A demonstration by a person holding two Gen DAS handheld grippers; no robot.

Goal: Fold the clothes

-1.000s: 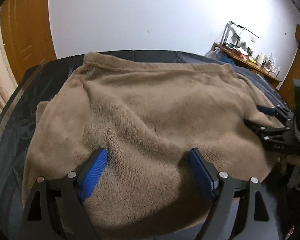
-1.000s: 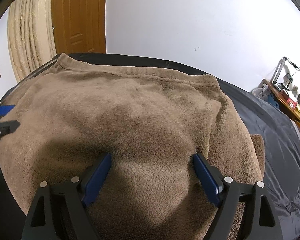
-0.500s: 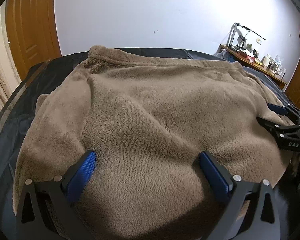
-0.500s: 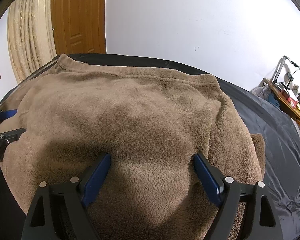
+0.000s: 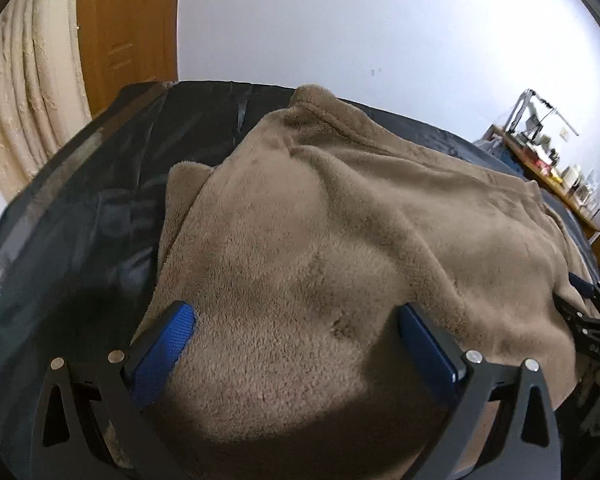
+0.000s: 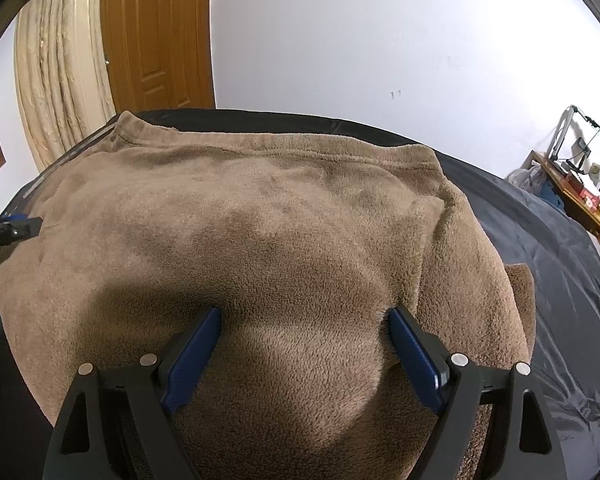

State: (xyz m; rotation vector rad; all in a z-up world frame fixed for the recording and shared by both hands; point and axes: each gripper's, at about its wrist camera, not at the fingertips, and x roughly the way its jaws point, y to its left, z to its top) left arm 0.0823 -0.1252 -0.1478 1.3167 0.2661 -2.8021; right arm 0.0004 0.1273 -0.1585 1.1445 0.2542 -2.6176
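- A brown fleece garment [image 5: 340, 248] lies spread over a dark sheet [image 5: 100, 208] on a bed; its ribbed hem runs along the far edge in the right wrist view [image 6: 284, 148].
- The left gripper [image 5: 296, 320] sits low over the near-left part of the garment, its jaws wide apart and released, blue pads [image 5: 162, 346] on either side of a mound of fleece. Nothing is pinched between them.
- The right gripper [image 6: 304, 328] is over the near-right part of the garment, also spread wide, with fleece bulging between the pads [image 6: 194, 354] but not clamped.
- Each gripper shows at the edge of the other's view: the right one at [image 5: 592, 320], the left one at [image 6: 8, 230].
- A narrow flap of fleece pokes out at the garment's left side [image 5: 184, 176] onto the sheet.
- Background: wooden door [image 6: 156, 40], beige curtain [image 6: 64, 72], white wall [image 6: 380, 40], cluttered desk [image 6: 580, 196] at far right.
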